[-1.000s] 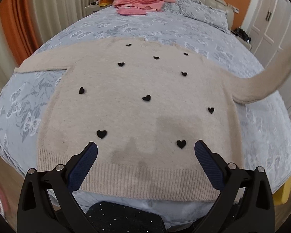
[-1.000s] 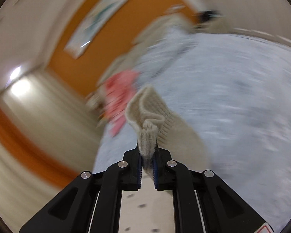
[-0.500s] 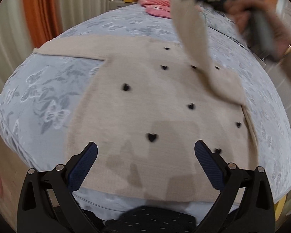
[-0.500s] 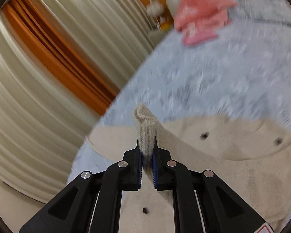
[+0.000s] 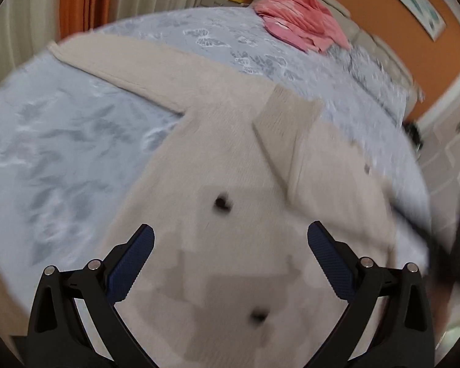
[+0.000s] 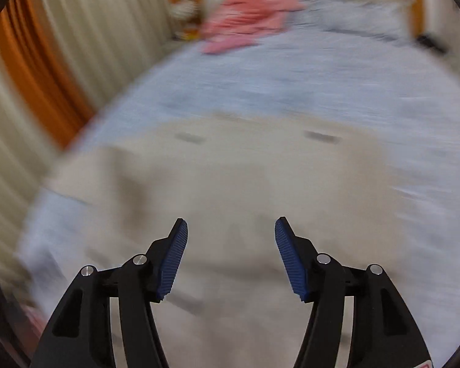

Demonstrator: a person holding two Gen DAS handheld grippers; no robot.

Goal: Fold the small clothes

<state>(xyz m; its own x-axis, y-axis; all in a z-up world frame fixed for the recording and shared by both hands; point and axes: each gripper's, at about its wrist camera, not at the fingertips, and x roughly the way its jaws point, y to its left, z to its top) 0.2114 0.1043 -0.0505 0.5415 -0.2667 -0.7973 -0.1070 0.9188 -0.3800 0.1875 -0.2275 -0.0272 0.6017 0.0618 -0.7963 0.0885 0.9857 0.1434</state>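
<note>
Across the bed (image 5: 76,141), the right gripper (image 6: 231,245) had just opened, dropping the sweater (image 5: 230,159) sleeve (image 5: 286,141) folded inward; left gripper (image 5: 231,247) gaped empty

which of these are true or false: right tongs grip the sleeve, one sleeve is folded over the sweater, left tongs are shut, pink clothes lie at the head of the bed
1. The right tongs grip the sleeve. False: they have just been opening and nothing is between them.
2. One sleeve lies folded over the sweater. True.
3. The left tongs are shut. False: they stand wide open over the sweater.
4. Pink clothes lie at the head of the bed. True.
</note>
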